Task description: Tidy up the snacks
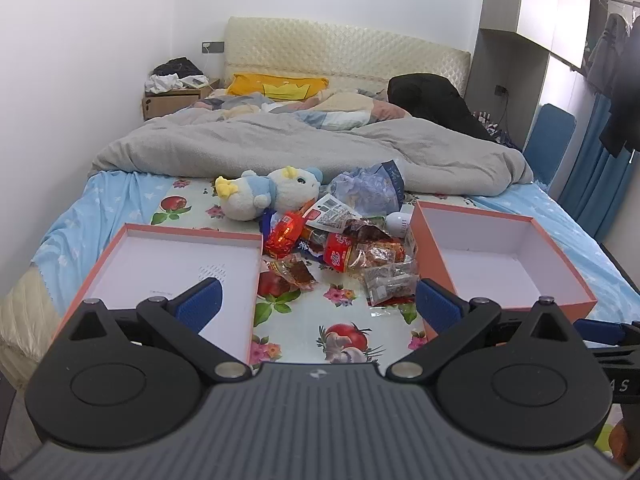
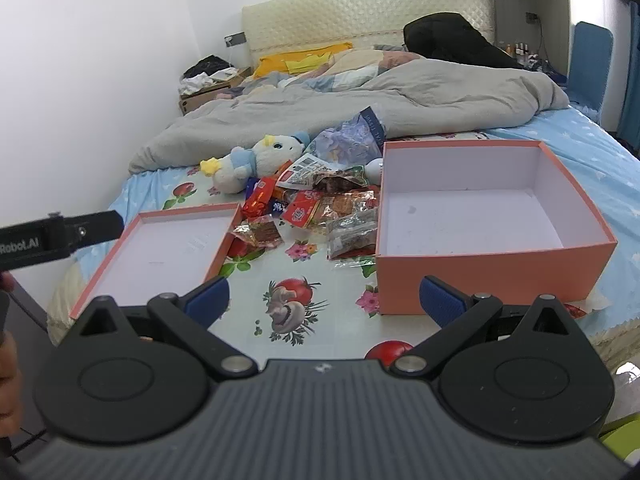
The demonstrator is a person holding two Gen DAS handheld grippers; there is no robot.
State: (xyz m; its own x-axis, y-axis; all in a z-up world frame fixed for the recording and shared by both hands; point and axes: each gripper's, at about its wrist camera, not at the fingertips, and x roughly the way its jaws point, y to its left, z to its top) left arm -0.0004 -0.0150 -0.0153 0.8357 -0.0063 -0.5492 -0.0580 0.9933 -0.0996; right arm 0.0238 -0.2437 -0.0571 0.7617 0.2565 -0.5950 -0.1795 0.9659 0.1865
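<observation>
A heap of snack packets (image 1: 344, 250) (image 2: 320, 208) lies on the flowered cloth between two orange boxes. The shallow lid-like box (image 1: 172, 276) (image 2: 168, 248) is on the left, and the deeper box (image 1: 500, 260) (image 2: 480, 216) is on the right; both hold nothing. My left gripper (image 1: 318, 302) is open, hovering short of the heap with nothing between its blue pads. My right gripper (image 2: 324, 300) is open too, low over the cloth in front of the deep box. The left gripper's body (image 2: 60, 236) shows at the left edge of the right wrist view.
A plush toy (image 1: 272, 192) (image 2: 256, 160) and a bluish tissue pack (image 1: 368, 188) (image 2: 348, 140) lie behind the heap. A rumpled grey duvet (image 1: 304, 148) covers the far bed. A white bulb-shaped object (image 1: 400, 224) sits beside the deep box. A blue chair (image 1: 548, 136) stands right.
</observation>
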